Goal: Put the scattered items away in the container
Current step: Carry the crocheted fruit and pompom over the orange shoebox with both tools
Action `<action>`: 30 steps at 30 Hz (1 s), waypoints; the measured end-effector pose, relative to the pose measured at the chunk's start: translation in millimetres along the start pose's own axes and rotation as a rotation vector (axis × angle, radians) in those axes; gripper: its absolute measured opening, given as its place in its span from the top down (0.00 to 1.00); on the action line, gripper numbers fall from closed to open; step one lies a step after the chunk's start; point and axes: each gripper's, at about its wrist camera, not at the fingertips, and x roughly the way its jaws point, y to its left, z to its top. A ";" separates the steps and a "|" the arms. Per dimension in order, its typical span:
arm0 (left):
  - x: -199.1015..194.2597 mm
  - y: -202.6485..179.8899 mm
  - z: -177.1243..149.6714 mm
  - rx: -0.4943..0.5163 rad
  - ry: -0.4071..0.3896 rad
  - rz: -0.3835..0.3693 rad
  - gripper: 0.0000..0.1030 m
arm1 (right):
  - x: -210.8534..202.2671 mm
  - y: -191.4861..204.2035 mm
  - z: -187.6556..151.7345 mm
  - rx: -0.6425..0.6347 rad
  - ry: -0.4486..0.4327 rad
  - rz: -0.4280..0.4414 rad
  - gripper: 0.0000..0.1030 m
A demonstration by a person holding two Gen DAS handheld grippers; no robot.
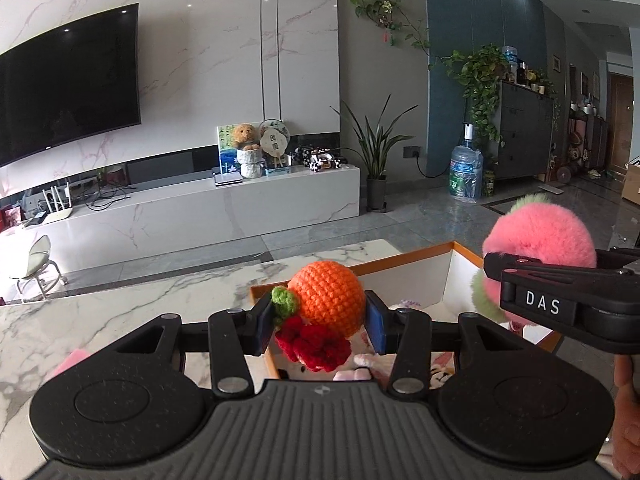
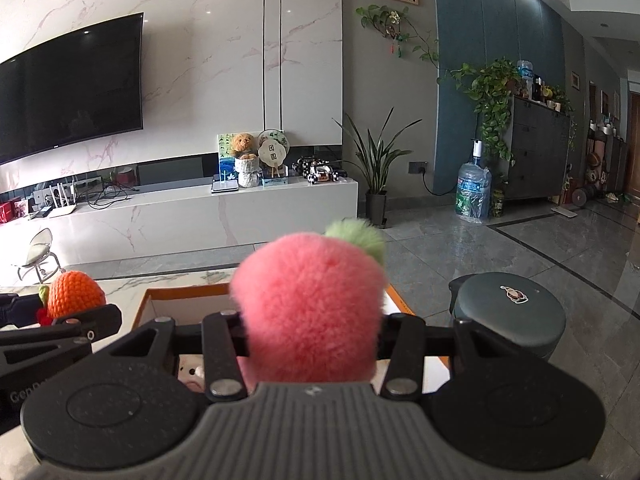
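Note:
My left gripper (image 1: pixel 320 326) is shut on a crocheted orange fruit (image 1: pixel 328 300) with a green leaf and a red knitted flower hanging under it. It hovers over the near left corner of the white box with an orange rim (image 1: pixel 400 258). My right gripper (image 2: pixel 312 344) is shut on a fluffy pink peach toy (image 2: pixel 308 312) with a green tuft; the toy hides its fingertips. In the left wrist view the peach (image 1: pixel 540 236) and the right gripper sit at the right, above the box. The orange fruit (image 2: pixel 74 294) shows at the left of the right wrist view. Plush toys lie inside the box (image 2: pixel 184 294).
The box rests on a marble-topped table (image 1: pixel 140 308). A pink item (image 1: pixel 70 362) lies on the table at the left. A dark round stool (image 2: pixel 508 320) stands right of the box. A TV console, plants and a water bottle are far across the grey floor.

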 end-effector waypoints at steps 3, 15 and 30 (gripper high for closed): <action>17.9 -6.3 9.0 -0.013 0.010 -0.032 0.49 | 18.8 -14.0 12.8 -0.002 -0.001 -0.014 0.53; 88.4 -36.4 8.7 0.051 0.087 -0.086 0.49 | 100.2 -48.9 -1.4 0.135 0.162 0.041 0.53; 126.6 -50.5 -8.7 0.039 0.244 -0.100 0.49 | 140.9 -73.6 -30.1 0.172 0.346 0.157 0.52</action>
